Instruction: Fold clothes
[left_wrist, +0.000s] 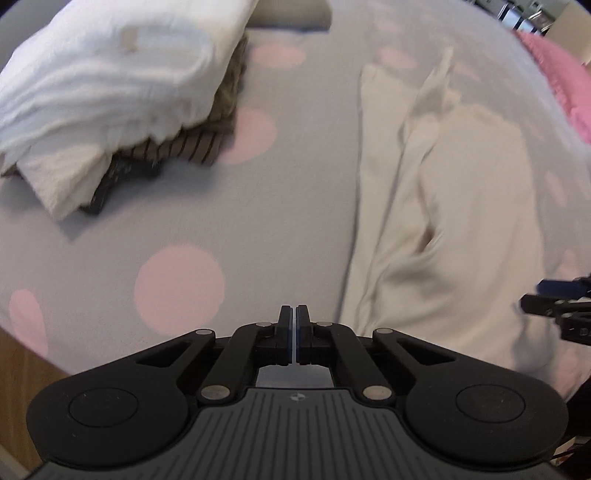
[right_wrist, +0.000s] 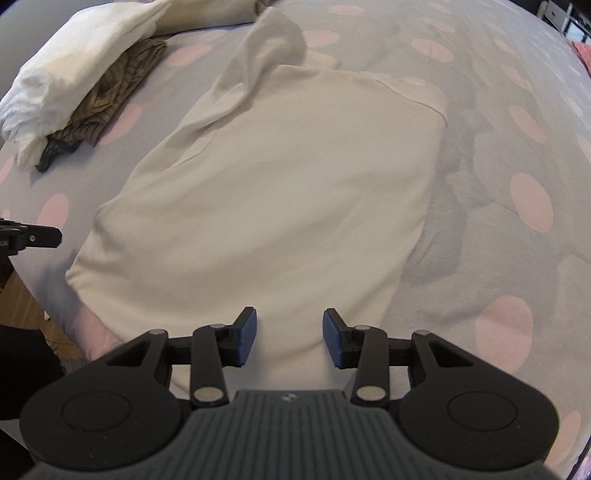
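grey pink-dotted bedspread (right_wrist: 498, 155), wooden floor (left_wrist: 18, 369)

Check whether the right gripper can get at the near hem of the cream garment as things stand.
Probably yes: the right gripper is open just over the cream garment, nothing between. The left gripper is shut, off to the side.

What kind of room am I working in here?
Most likely a bedroom: the cream garment lies on a bed with a grey, pink-dotted cover, a pile of clothes beside it and wooden floor below the edge.
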